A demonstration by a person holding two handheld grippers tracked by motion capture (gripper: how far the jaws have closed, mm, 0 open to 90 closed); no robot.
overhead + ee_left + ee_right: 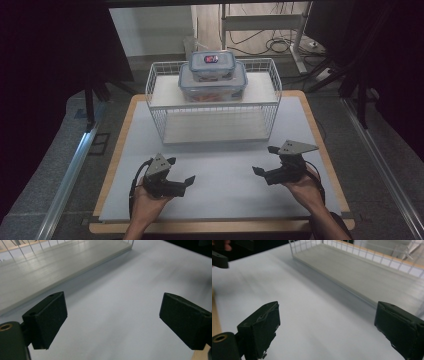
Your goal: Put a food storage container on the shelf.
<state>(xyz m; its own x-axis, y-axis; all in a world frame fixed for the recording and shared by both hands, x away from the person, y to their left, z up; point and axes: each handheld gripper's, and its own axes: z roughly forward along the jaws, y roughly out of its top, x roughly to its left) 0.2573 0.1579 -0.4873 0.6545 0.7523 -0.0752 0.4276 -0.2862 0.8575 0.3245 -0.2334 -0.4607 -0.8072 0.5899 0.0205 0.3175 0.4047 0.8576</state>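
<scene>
Both tongs are released and hold nothing. The left gripper (181, 171) has its jaws wide apart over the bare white mat (225, 175), and the right gripper (265, 160) is the same, a little higher in the high view. In each gripper view the two black pads (47, 318) stand far from each other with only the mat between them.

Ahead of both tongs, well apart from them, stands the white wire rack (215, 100). On its upper shelf there are two clear containers: the small container (212, 65) sits on top of the large container (213, 84), between the two tongs in direction but far forward.

I judge this as the starting step, before any approach. The next move probably calls for bringing the tongs forward and up to the shelf and taking the small container by its sides without pushing the stack.
</scene>
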